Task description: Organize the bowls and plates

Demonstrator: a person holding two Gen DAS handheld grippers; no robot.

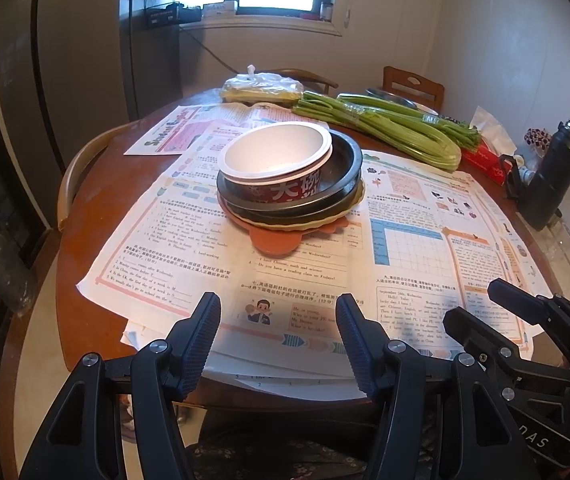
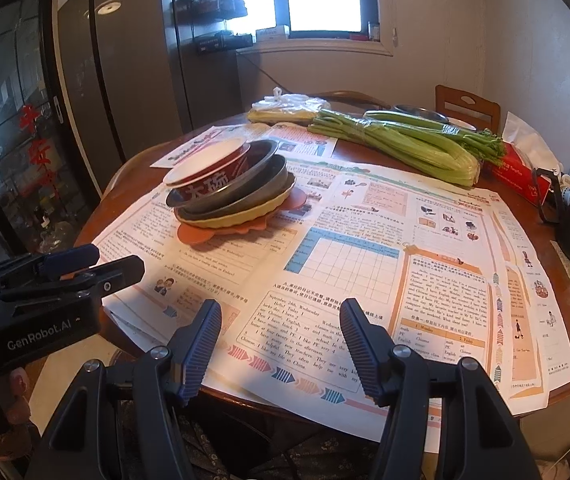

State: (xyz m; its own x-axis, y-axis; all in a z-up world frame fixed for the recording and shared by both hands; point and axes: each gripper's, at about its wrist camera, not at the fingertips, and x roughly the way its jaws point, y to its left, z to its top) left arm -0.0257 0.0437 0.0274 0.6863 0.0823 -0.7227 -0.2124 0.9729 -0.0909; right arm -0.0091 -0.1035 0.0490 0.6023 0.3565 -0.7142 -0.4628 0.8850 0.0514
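Now, both tools agape and empty, stacked bowls (image 1: 290, 176) on newspaper (image 1: 405, 248)

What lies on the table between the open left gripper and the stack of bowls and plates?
Only printed worksheets lie between the left gripper and the stack; no dish or other object interrupts that stretch, as the left wrist view shows.

A red-and-white paper bowl (image 1: 281, 164) tops dark metal dishes (image 1: 345, 168) on an orange plastic plate (image 1: 275, 238). The stack sits on printed worksheets (image 1: 405, 248) covering the round wooden worktop (image 1: 97, 208). The left claw (image 1: 279, 328) gapes wide and empty.
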